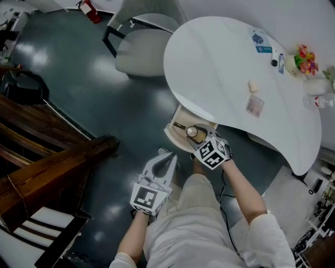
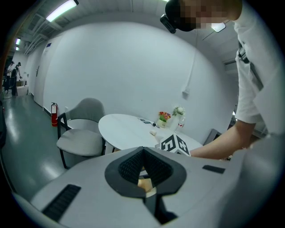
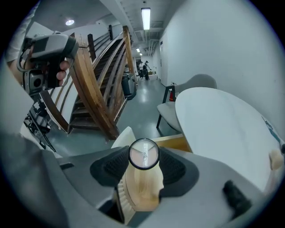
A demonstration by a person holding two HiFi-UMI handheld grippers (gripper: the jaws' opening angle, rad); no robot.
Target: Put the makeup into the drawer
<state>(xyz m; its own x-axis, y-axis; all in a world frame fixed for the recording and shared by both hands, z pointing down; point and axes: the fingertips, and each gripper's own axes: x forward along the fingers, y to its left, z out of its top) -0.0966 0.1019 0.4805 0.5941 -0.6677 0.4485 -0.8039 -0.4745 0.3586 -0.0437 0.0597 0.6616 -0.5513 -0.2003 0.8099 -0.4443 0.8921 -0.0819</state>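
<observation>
Beige makeup compact (image 3: 144, 154) over one open drawer (image 1: 170, 134), frame centre.
Right gripper (image 1: 197, 136) jaws clamp it; lid print illegible; left gripper (image 2: 142, 156) jaws closed, empty.

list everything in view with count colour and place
table: one, white, upper right
drawer: one, pale wood, open under the table edge
chair: one, grey, beyond the table
staircase: one, brown wood, left
fire extinguisher: one, red, top
flowers: one bunch, red and yellow, on table
small items: several, mixed, on table
compact: one, round, dark-rimmed, in right tool
left tool: one, grey, shut, empty
right tool: one, grey, shut on compact at drawer
</observation>
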